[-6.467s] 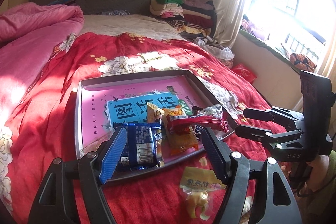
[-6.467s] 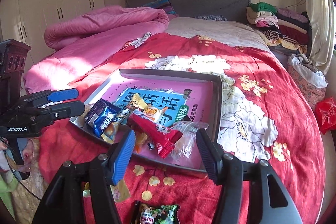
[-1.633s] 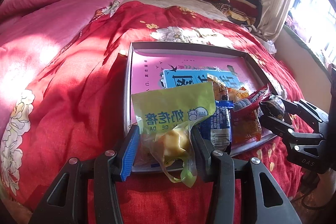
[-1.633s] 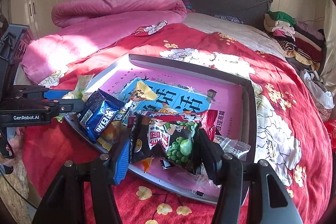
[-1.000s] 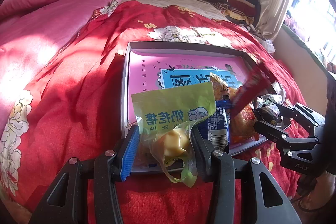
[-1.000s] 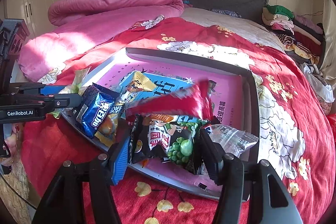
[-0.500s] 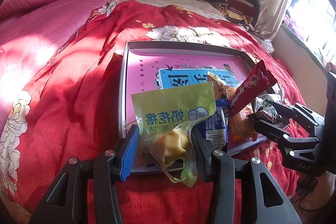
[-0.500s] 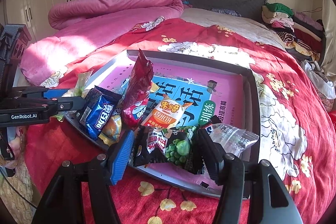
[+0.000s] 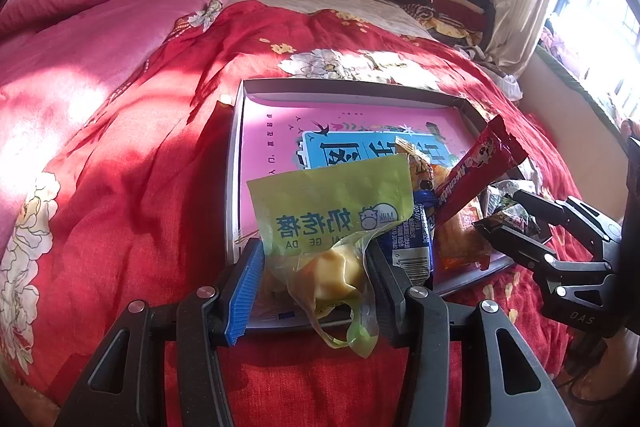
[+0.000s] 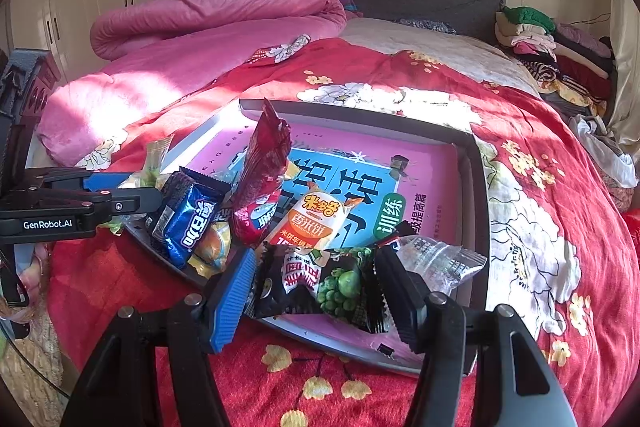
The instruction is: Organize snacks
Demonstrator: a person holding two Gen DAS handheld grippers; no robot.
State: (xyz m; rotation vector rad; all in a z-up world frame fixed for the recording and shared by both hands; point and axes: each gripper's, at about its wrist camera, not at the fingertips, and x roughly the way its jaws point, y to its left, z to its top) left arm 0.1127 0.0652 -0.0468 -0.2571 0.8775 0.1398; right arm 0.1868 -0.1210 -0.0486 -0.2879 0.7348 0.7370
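left hand-held gripper: "GenRobot.AI" | right hand-held gripper: "DAS" | green packet: "Milk"

Black pea packet between right tool pads

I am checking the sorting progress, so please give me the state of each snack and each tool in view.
Left tool: jaws opening, green-yellow milk snack bag between them.
Right tool: shut on black green-pea snack packet.
Red stick packet: standing on end, tilted, in the tray.
Blue cookie packet: lying at the tray's edge.
Orange rice cracker packet: lying in the tray.
Grey tray: lying on the red bedspread.
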